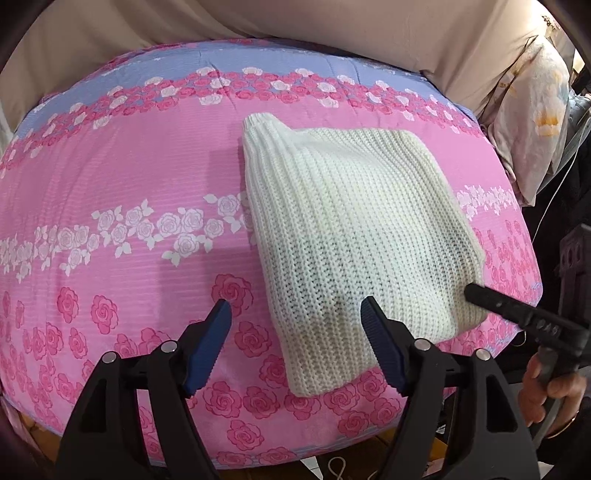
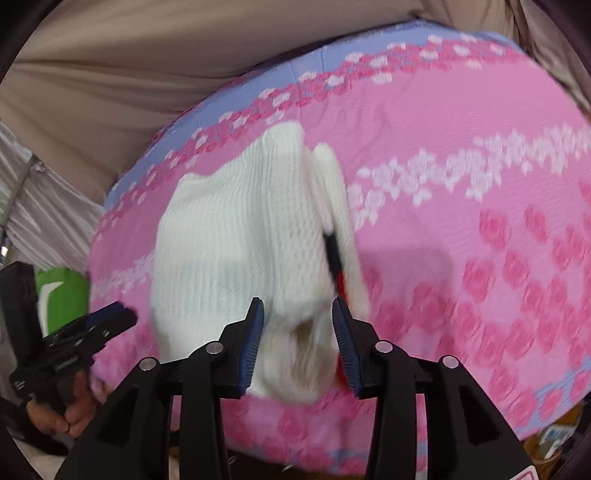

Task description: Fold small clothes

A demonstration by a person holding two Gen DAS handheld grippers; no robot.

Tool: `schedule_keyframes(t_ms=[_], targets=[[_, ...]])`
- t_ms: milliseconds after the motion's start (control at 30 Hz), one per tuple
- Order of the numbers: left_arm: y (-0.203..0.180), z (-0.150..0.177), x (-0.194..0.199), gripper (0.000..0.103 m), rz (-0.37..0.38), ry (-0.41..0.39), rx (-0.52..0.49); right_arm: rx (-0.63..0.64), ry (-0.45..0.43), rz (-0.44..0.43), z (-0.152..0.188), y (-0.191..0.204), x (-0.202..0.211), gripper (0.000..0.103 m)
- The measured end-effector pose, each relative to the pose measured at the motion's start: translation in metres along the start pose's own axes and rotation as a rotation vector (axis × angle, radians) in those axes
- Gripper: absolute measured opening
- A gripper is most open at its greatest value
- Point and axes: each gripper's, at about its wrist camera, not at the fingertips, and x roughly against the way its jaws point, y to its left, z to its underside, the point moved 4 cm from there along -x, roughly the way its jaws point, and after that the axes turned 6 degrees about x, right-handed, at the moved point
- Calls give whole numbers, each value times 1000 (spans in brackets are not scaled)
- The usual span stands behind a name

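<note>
While its jaws stand well apart with nothing between them, the left gripper (image 1: pixel 295 308) hovers over the near edge of a folded white knit garment (image 1: pixel 354 236), one blue pad (image 1: pixel 380 343) above the knit, the other above the bedspread. Jaws of the right gripper (image 2: pixel 298 308) are parted too, framing the garment's near end in a blurred view; whether the pads touch it I cannot tell. That garment lies flat on a pink rose-patterned bedspread (image 1: pixel 122 177) covering the bed, with beige fabric (image 1: pixel 332 26) behind it.
</note>
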Motion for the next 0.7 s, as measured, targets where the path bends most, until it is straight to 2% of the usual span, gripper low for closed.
schedule_keyframes(t_ms=[67,133,200,267,400,467,533,600,667,700], targets=[[-1,1,-3,70,-14,10,-3,-6,22,27,10,-2,-13,45],[-2,2,-4,70,-23,14,-11,-6,19,40,14,1,-15,14],[-4,3,-5,70,-31,13,-19,-34,-39,13,13,1,0,10],[-5,4,-7,70,-35,15,-20,-25,-57,34,13,-2,10,10],[-3,5,-9,70,-47,19,-10,-19,60,95,27,-23,-29,10],[-2,4,-9,70,-55,14,-13,-37,60,88,27,-21,-32,10],[-2,4,-9,70,-61,8,-10,-45,30,93,20,-15,-17,15],[-2,3,-8,70,-67,2,-9,-17,-9,105,11,-5,2,28],[0,3,-8,70,-68,-1,3,44,-44,129,-5,6,15,31],[1,3,-8,70,-68,0,8,66,-55,139,-14,10,16,40]])
